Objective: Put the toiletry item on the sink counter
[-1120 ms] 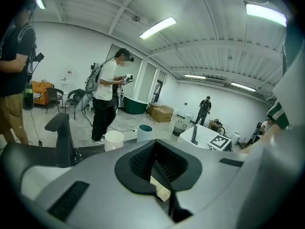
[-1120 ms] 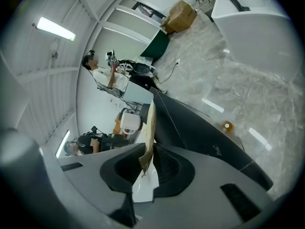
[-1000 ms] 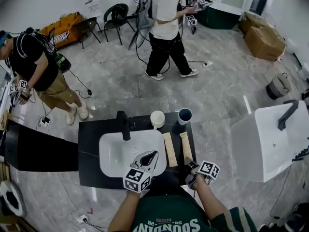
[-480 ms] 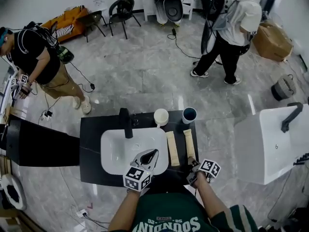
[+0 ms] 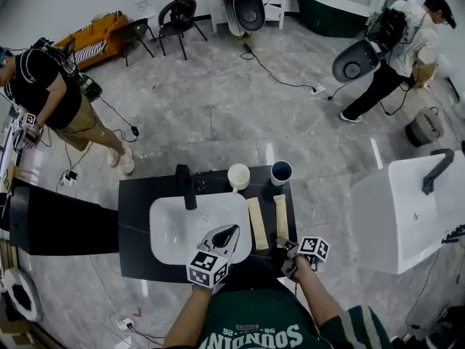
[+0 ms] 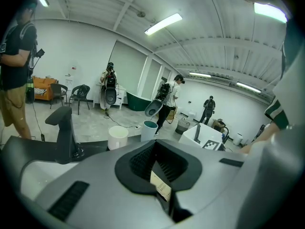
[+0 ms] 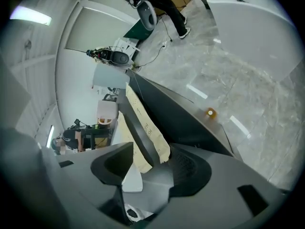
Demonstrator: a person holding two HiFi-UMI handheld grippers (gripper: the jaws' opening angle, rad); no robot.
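Two long beige toiletry boxes lie side by side on the black sink counter (image 5: 134,224), to the right of the white basin (image 5: 182,227). My right gripper (image 5: 285,247) sits at the near end of the right box (image 5: 280,217). Its jaws are opening. In the right gripper view that box's end (image 7: 143,120) lies between the pads (image 7: 190,168) without being pressed, and the left box (image 7: 131,149) runs alongside. My left gripper (image 5: 221,237) hovers over the basin's front edge, jaws together and nothing held (image 6: 155,163).
A black faucet (image 5: 186,186) stands behind the basin, with a cream cup (image 5: 238,177) and a dark cup (image 5: 280,173) at the counter's back. A second white sink (image 5: 407,217) stands to the right. People move about the tiled floor beyond.
Both grippers have stayed where they were, the right one at the right box's near end. A person in white has walked from the room's far middle to the far right.
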